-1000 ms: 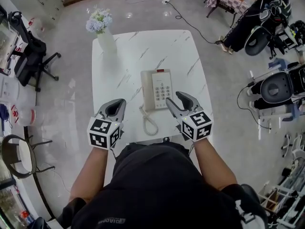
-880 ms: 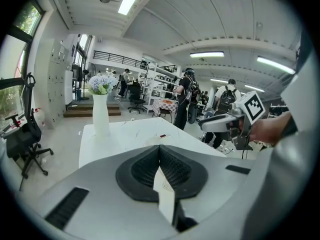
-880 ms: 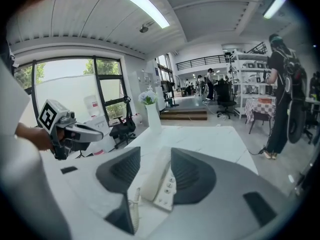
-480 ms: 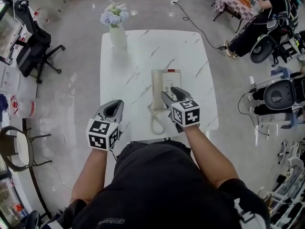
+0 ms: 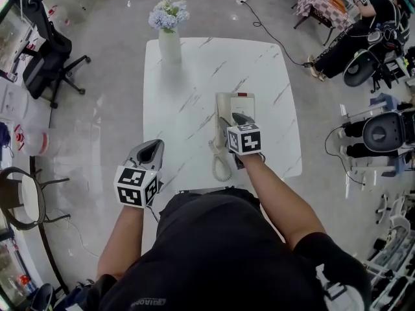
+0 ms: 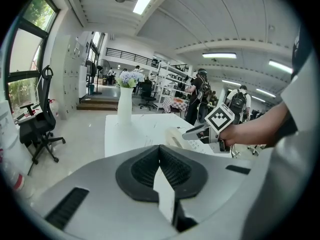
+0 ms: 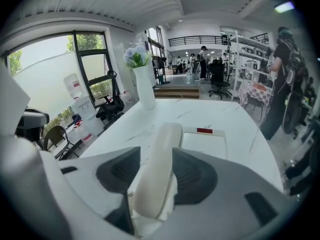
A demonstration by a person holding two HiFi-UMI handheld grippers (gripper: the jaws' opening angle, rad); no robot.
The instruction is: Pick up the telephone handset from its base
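Note:
A cream telephone base (image 5: 243, 112) sits on the white marble table (image 5: 194, 76), its handset (image 5: 222, 105) lying in the cradle along its left side. My right gripper (image 5: 232, 120) is low over the phone, and its open jaws straddle the handset (image 7: 167, 134), one dark pad on each side. The base (image 7: 205, 144) with its red label shows just beyond. A coiled cord (image 5: 220, 164) hangs towards the front edge. My left gripper (image 5: 154, 146) hovers at the table's front left, pads together and nothing in them (image 6: 160, 149).
A white vase of pale flowers (image 5: 170, 37) stands at the table's far left corner. Office chairs (image 5: 45, 50) stand on the floor to the left. People and equipment (image 5: 363, 24) fill the right side of the room.
My right gripper has moved left and down from beside the phone until its jaws sit around the handset. The left gripper has drifted slightly toward the table's left edge.

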